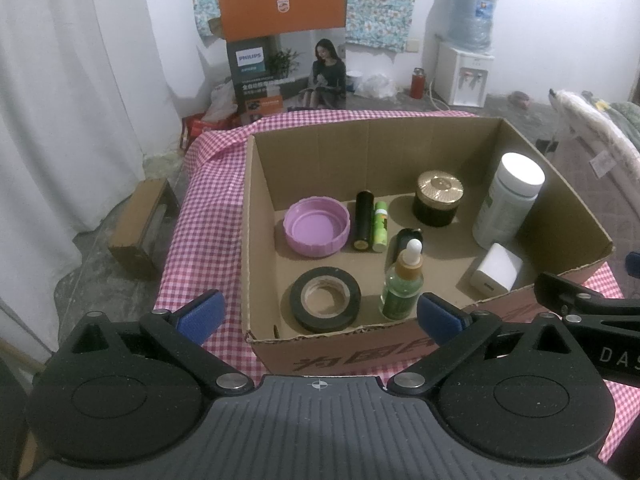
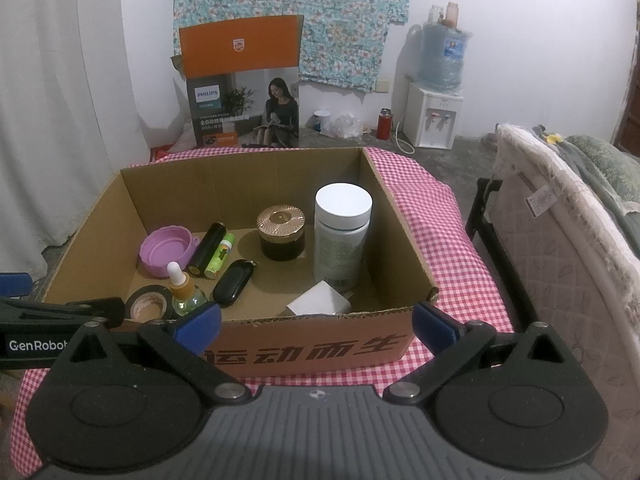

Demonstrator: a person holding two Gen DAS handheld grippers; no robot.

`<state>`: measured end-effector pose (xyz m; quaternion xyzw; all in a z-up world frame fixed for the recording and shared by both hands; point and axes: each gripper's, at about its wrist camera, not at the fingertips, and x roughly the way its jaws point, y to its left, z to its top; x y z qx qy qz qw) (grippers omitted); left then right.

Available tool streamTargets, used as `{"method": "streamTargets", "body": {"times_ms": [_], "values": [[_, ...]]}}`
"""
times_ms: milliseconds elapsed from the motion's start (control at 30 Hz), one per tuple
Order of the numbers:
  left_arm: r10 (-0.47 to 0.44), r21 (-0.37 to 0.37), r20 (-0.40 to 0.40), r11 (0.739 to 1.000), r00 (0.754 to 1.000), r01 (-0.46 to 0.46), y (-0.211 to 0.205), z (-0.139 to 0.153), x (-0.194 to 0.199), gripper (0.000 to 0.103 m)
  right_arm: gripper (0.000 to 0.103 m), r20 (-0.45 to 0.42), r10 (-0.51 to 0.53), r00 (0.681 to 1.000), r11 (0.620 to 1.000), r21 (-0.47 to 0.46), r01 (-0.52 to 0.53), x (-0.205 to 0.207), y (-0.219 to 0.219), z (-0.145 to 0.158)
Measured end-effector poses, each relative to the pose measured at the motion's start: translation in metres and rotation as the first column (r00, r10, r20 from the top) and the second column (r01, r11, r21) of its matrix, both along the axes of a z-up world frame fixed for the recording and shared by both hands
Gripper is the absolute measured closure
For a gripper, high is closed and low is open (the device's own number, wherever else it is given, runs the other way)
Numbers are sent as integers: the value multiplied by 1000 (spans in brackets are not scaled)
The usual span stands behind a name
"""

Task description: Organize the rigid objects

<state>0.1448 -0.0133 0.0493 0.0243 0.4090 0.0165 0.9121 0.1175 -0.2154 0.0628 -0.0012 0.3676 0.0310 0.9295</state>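
An open cardboard box sits on a pink checked cloth. Inside lie a purple lid, a black tube, a green tube, a black tape roll, a dropper bottle, a black oval case, a gold-lidded dark jar, a tall white bottle and a white charger. My left gripper and right gripper are open and empty, in front of the box's near wall.
The cloth-covered table drops off on all sides. A small cardboard box stands on the floor at left. A bed stands close at right. A Philips box and a water dispenser stand by the far wall.
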Motion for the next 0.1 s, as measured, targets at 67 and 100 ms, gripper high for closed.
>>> {"method": "streamTargets", "body": {"times_ms": [67, 100], "values": [[0, 0, 0, 1000, 1000, 0, -1, 0, 0, 0, 0, 0, 0, 1000, 1000, 0, 0, 0, 0, 0], [0, 1, 0, 1000, 1000, 0, -1, 0, 0, 0, 0, -1, 0, 1000, 1000, 0, 0, 0, 0, 0]]}}
